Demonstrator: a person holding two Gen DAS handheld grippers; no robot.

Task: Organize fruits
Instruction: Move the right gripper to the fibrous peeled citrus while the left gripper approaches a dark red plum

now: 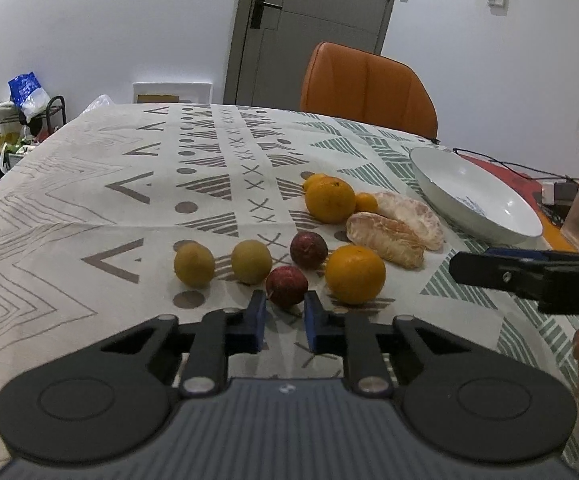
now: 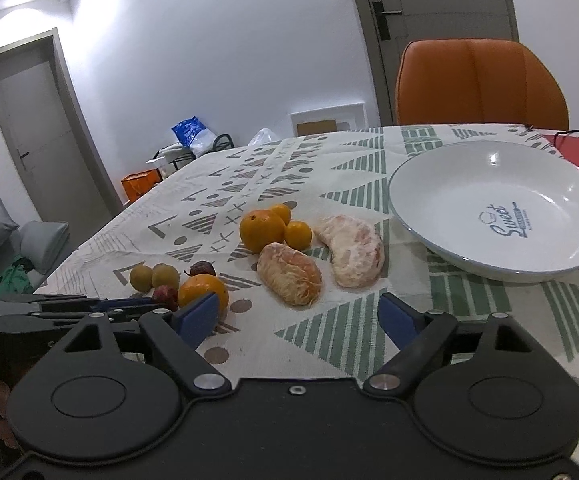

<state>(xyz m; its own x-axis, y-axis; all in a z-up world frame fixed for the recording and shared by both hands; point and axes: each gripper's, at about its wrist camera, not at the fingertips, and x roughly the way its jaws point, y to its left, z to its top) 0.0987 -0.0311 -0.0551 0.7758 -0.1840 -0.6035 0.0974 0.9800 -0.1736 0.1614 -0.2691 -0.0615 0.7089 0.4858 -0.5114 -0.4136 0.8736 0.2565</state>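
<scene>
While every fruit lies on the tablecloth (image 1: 69,184) and the white bowl (image 2: 441,184) holds nothing, your left gripper (image 1: 285,312) has pinched onto the near red fruit (image 1: 286,285); your right gripper (image 2: 297,316) hangs released before the pomelo segments (image 2: 289,278).

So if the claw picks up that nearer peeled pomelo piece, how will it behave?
The nearer peeled pomelo piece looks soft with no rind, so it would probably squash or tear under a hard pinch. Its flattish wedge shape suggests it won't roll. The membrane looks dry, likely not slippery.
</scene>
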